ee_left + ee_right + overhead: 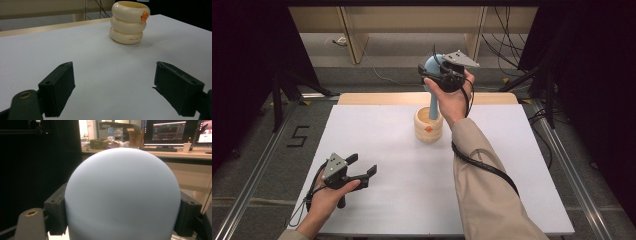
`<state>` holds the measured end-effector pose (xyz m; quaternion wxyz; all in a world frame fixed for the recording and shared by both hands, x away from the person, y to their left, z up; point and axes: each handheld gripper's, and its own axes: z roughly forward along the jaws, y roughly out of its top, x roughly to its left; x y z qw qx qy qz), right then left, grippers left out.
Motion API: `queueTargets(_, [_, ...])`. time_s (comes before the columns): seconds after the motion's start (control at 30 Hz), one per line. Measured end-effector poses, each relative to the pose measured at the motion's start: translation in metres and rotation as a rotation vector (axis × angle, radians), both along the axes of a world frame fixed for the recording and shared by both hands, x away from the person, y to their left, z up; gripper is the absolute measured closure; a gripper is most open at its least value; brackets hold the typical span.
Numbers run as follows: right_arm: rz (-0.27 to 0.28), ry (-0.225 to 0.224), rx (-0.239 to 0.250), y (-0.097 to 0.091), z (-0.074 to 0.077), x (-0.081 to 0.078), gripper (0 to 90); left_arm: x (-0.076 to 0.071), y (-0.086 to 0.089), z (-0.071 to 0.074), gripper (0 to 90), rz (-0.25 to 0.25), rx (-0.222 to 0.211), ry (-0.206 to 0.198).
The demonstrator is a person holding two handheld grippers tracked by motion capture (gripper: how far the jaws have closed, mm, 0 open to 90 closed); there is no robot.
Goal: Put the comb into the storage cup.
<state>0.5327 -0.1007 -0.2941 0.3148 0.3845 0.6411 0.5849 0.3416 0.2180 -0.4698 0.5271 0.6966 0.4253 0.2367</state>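
A cream cup (428, 127) shaped like stacked rings, with a small orange beak on its side, stands at the far middle of the white table (392, 165). A light blue tool (430, 63) with a round head has its thin stem reaching down into the cup. My right gripper (435, 73) is raised above the cup and shut on that round head (122, 195), its jaws pressing both sides. My left gripper (363, 164) rests low at the front left, open with nothing in it. Between its jaws, my left gripper (113, 85) looks across bare table toward the cup (129, 22).
A wooden strip (377, 98) edges the table's far side, with wooden furniture legs (354, 35) and loose cables (507, 30) on the floor behind. Metal rails (257, 165) run along both sides. A desk with monitors (170, 132) stands farther off.
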Motion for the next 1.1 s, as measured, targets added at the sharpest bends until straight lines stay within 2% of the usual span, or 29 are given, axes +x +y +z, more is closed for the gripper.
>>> queueTargets(1.1, [-0.006,0.005,-0.003,0.009,-0.018,0.007,20.4,0.0,0.001,-0.001,16.2,0.002,-0.004,0.001])
